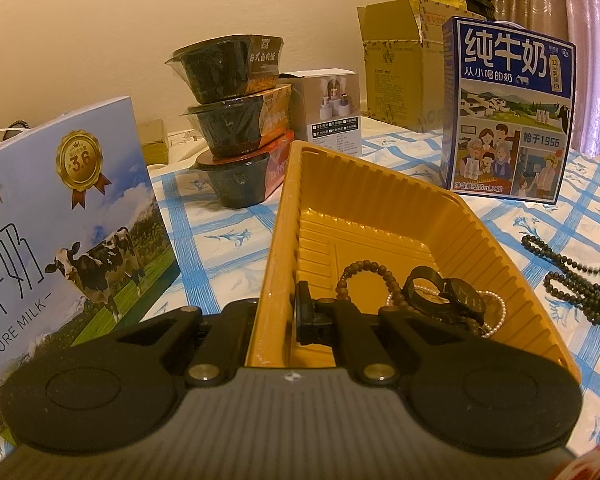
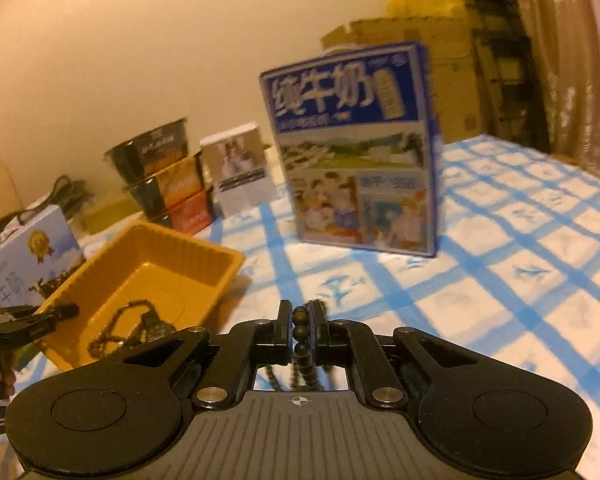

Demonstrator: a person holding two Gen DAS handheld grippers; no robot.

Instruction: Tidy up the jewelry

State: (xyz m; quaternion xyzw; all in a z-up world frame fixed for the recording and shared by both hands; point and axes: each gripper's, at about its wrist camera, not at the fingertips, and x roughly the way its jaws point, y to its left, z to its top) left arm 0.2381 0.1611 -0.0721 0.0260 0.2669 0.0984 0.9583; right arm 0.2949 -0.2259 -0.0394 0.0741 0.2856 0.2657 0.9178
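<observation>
Left wrist view: the left gripper (image 1: 278, 312) is clamped on the near left wall of the yellow tray (image 1: 380, 200). In the tray, at about 5 o'clock, lie a brown bead bracelet (image 1: 364, 276), a black watch (image 1: 448, 296) and a pearl strand (image 1: 496, 316). A dark bead necklace (image 1: 568, 276) lies on the checked tablecloth (image 1: 220, 240) at 3 o'clock.

Right wrist view (blurred): the right gripper (image 2: 300, 326) is closed on that dark bead necklace, beads hanging below, with the tray at 9 o'clock and a blue milk carton (image 2: 356, 152) at 12.

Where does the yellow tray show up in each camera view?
Left wrist: yellow tray fills the centre, running from the left gripper, clamped on its near rim, toward the far boxes.
Right wrist: lower left, beside the left gripper.
Shared landmark: the upright blue milk carton behind it.
</observation>
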